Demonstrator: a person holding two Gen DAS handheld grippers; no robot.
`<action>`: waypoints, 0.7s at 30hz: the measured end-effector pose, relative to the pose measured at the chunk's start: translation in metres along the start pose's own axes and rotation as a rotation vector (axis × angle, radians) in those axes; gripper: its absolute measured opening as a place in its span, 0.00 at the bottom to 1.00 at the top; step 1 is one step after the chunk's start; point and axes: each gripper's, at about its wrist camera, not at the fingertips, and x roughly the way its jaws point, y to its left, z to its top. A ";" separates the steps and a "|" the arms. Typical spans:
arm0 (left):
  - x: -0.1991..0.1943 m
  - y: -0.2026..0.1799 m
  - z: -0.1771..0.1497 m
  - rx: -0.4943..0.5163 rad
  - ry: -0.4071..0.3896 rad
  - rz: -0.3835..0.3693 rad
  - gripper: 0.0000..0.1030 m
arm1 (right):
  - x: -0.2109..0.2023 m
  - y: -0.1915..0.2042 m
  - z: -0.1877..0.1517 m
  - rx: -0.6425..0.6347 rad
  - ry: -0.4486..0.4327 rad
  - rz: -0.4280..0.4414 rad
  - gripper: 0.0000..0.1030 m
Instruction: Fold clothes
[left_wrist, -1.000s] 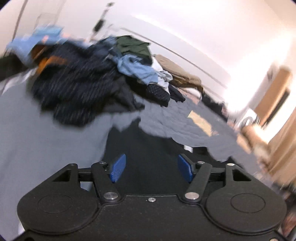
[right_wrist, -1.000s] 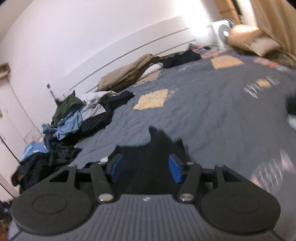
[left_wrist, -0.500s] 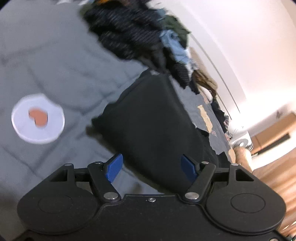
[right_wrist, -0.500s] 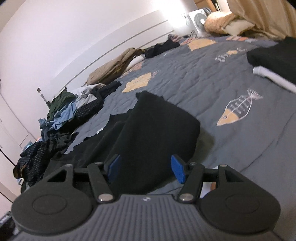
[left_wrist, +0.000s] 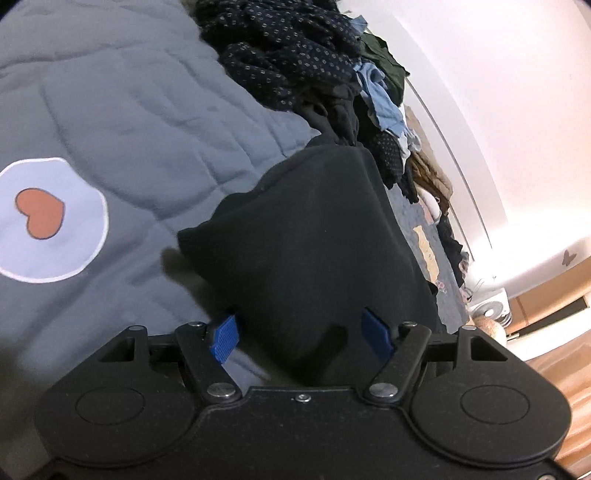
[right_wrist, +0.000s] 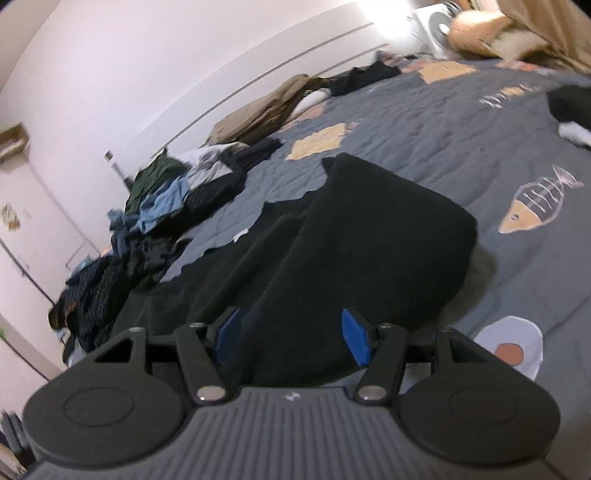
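Black garment (left_wrist: 314, 236) laid folded on grey quilted bed (left_wrist: 122, 110), just beside white patch with orange heart (left_wrist: 44, 218). Left claw (left_wrist: 300, 334) seen spread, jaws just opened further, garment edge lying between blue pads (left_wrist: 223, 338), not pinched. Right claw (right_wrist: 291, 336) seen spread over same garment (right_wrist: 369, 236), cloth between pads, no press visible. Unsorted clothes pile (right_wrist: 166, 199) found beyond garment, toward wall. Fish patch (right_wrist: 532, 206) sewn near garment, on right-wrist view's right side.
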 end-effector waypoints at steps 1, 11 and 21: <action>0.001 -0.002 0.000 0.011 0.001 0.004 0.67 | 0.001 0.003 -0.002 -0.018 0.002 -0.001 0.59; -0.004 -0.002 -0.014 -0.023 -0.024 0.021 0.68 | 0.010 0.004 -0.006 0.001 0.033 0.004 0.60; 0.009 0.005 0.002 -0.042 -0.051 0.034 0.69 | 0.012 0.007 -0.008 0.008 0.045 0.017 0.61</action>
